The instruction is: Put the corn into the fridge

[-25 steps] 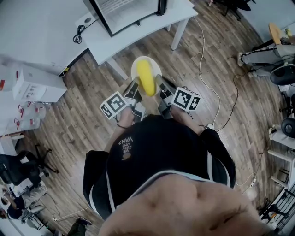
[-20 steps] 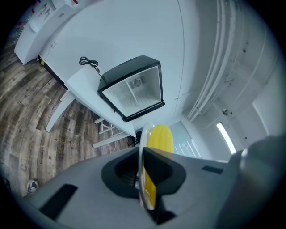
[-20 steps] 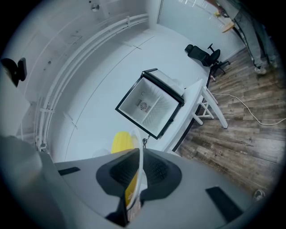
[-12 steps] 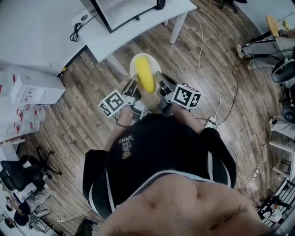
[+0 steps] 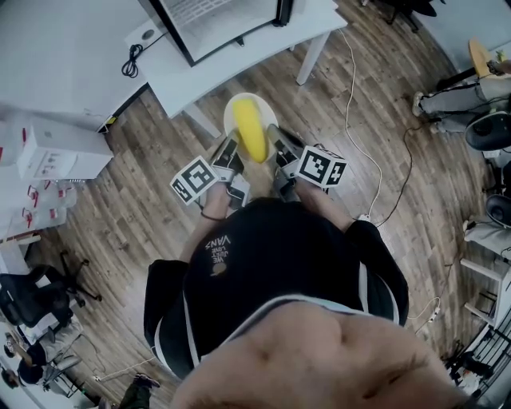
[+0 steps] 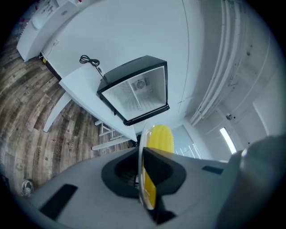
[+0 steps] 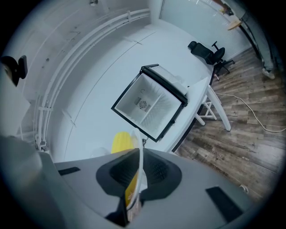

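Between the left tongs [image 5: 229,152] and right tongs [image 5: 277,142], both clenched on a white plate's [image 5: 231,118] rim, lies the plump yellow corn [image 5: 251,132]. Far ahead, the open fridge [image 5: 209,16] stands near the tabletop's [image 5: 188,76] edge, with bare wooden floor [image 5: 160,160] between.

The right gripper [image 7: 136,179] has its jaws pinched on the thin rim of a white plate [image 7: 139,156]. A yellow corn cob [image 7: 121,142] lies on the plate, below and left of an open fridge [image 7: 149,105]. The fridge stands on a white table [image 7: 196,96], with wooden floor [image 7: 241,134] to its right.

Corn [image 5: 250,134] — smooth; floor [image 5: 120,208] — matt wood.
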Motion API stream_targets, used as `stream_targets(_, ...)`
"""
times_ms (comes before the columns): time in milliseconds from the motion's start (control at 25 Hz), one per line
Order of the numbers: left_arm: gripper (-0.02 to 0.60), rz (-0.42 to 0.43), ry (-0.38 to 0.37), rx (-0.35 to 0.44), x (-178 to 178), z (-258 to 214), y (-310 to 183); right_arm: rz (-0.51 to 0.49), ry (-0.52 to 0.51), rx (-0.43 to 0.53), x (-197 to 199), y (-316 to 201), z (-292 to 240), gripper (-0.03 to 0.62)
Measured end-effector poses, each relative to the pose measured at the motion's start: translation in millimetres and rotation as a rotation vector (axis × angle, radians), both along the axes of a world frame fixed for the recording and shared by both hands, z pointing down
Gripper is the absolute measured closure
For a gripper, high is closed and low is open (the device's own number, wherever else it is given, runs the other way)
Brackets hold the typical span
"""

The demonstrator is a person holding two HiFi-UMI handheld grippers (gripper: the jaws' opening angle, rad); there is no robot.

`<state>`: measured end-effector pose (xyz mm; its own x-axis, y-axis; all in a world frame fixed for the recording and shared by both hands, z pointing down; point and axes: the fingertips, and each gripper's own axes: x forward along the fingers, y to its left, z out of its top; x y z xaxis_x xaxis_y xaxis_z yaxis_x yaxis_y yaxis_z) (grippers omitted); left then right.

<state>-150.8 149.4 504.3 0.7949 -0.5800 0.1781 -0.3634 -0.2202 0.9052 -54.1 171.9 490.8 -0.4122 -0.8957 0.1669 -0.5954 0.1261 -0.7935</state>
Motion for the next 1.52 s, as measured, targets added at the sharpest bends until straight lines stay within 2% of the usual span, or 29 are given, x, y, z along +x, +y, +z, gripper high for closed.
stream_targets(920, 0.548, -0.17, -0.001, 0.001, 80.6, -1.9, -96.2, -0.168, 0.0, 0.01, 83.5, -112.9, -1.1, 0.565)
stream_targets(1320, 0.548, -0.235, -0.002, -0.018, 105.3, 0.8, -124.4, -0.25, 0.001, -0.008, 107.8, -148.1, 1.5, 0.565)
stream_targets(1520, 0.548, -0.241, -0.003, -0.028, 110.3, 3.1, -117.9, -0.256, -0.006, -0.009, 112.2, -141.6, 3.2, 0.565)
